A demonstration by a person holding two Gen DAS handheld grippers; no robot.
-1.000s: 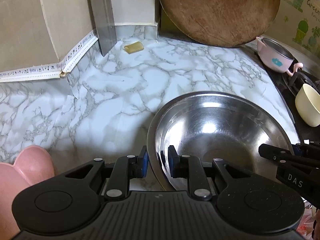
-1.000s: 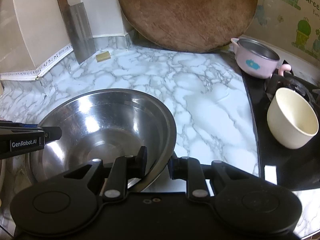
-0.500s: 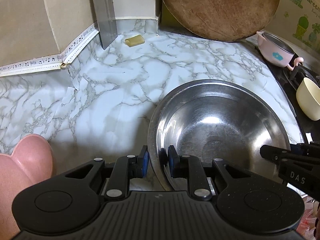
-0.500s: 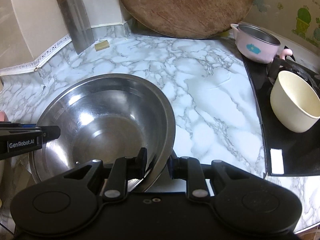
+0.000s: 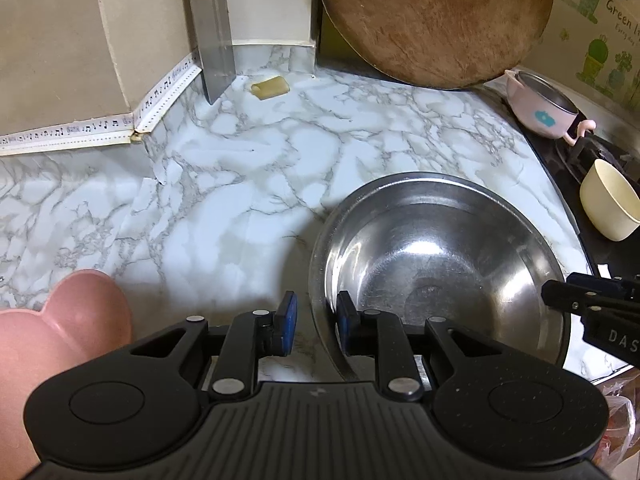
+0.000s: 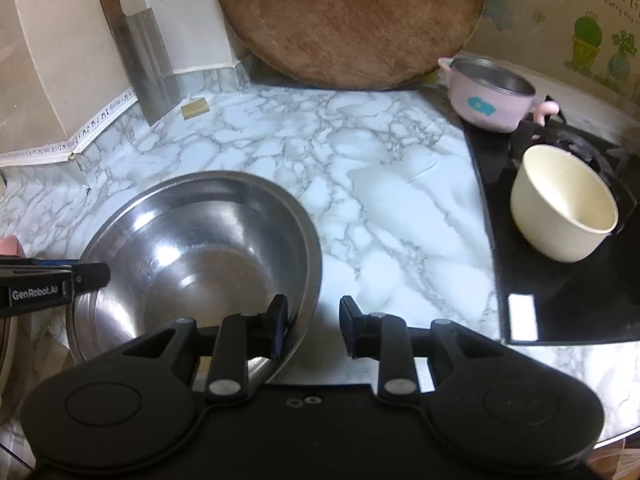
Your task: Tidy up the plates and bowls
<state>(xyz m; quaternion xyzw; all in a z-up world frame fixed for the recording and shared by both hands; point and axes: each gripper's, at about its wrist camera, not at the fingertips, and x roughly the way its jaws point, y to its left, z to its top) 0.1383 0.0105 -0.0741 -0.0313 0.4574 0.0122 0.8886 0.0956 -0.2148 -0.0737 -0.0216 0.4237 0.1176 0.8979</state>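
A big steel bowl is sitting upright and empty on the marble counter, near and central. A cream bowl is resting tilted on the black stove, right of it and well apart. A pink steel-lined bowl with handles is standing upright at the far right. A pink lobed dish is showing at the near left edge.

My left tool: matte black, ribbed housing, blue pads, silver rivets, round side discs. My right tool: black, smooth housing, black pads, silver rivets, white "DAS" lettering; left tool's side reads "GenRobot.AI".
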